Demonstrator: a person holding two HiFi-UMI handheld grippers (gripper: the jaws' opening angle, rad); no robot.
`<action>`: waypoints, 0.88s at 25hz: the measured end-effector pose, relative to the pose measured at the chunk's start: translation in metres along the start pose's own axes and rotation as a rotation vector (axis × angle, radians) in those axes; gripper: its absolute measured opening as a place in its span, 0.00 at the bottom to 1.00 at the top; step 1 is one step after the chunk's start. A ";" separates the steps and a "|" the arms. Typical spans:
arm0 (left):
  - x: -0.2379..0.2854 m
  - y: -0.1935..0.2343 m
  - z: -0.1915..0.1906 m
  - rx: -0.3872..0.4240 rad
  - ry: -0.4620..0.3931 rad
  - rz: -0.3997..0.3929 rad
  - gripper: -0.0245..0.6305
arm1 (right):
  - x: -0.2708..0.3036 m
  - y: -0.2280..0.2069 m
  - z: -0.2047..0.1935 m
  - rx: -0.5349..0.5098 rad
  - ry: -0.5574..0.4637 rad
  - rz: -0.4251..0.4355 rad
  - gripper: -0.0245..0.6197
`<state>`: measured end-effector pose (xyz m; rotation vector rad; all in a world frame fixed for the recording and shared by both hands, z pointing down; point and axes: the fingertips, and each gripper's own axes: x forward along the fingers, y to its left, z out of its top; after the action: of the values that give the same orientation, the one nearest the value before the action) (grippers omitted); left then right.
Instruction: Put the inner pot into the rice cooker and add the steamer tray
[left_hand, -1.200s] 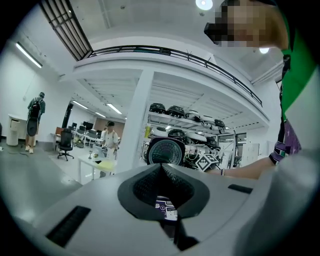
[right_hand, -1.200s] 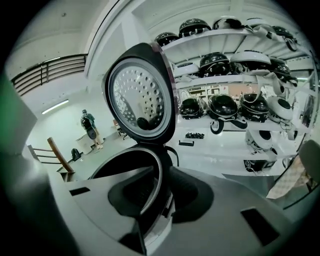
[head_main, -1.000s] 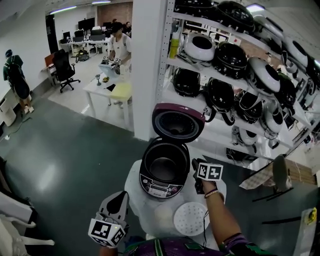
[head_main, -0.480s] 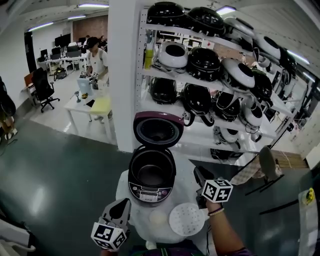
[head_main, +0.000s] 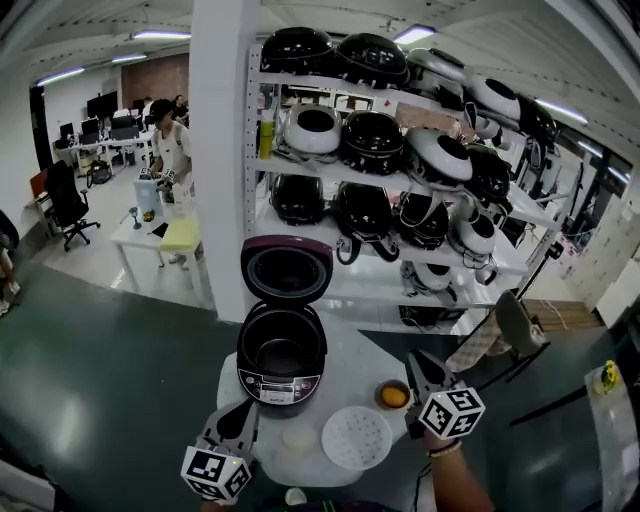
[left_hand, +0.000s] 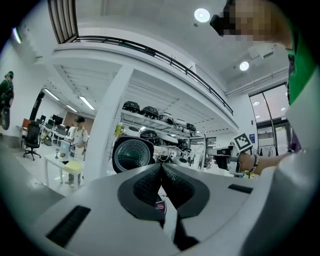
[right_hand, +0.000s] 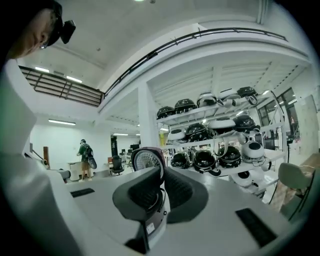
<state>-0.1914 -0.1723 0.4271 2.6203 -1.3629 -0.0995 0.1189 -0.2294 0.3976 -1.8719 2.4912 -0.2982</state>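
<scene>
The left claw (head_main: 242, 412), pinched shut and empty, waits by the upright rice cooker (head_main: 275, 388), lid up, pot (head_main: 283, 352) seemingly seated. The steamer tray (head_main: 356, 437) lies flat on the table (head_main: 350, 368) in front of it, round, with no long axis. The right claw (head_main: 414, 358), just closed on nothing, should reopen, nip the tray's rim and lift it level.

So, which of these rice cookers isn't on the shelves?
The rice cooker with the dark red lid raised, on the round white table. The others all sit on the shelves behind it.
</scene>
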 end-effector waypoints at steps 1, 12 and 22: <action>-0.002 -0.008 0.000 0.002 -0.002 -0.006 0.07 | -0.014 0.000 0.005 0.002 -0.023 -0.004 0.08; -0.037 -0.149 -0.027 0.057 0.064 -0.131 0.07 | -0.176 -0.008 0.003 0.022 -0.117 -0.043 0.05; -0.075 -0.213 -0.030 0.081 0.068 -0.188 0.07 | -0.268 -0.007 -0.008 0.052 -0.137 -0.085 0.05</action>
<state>-0.0591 0.0122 0.4129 2.7865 -1.1193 0.0199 0.2010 0.0252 0.3788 -1.9112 2.2990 -0.2258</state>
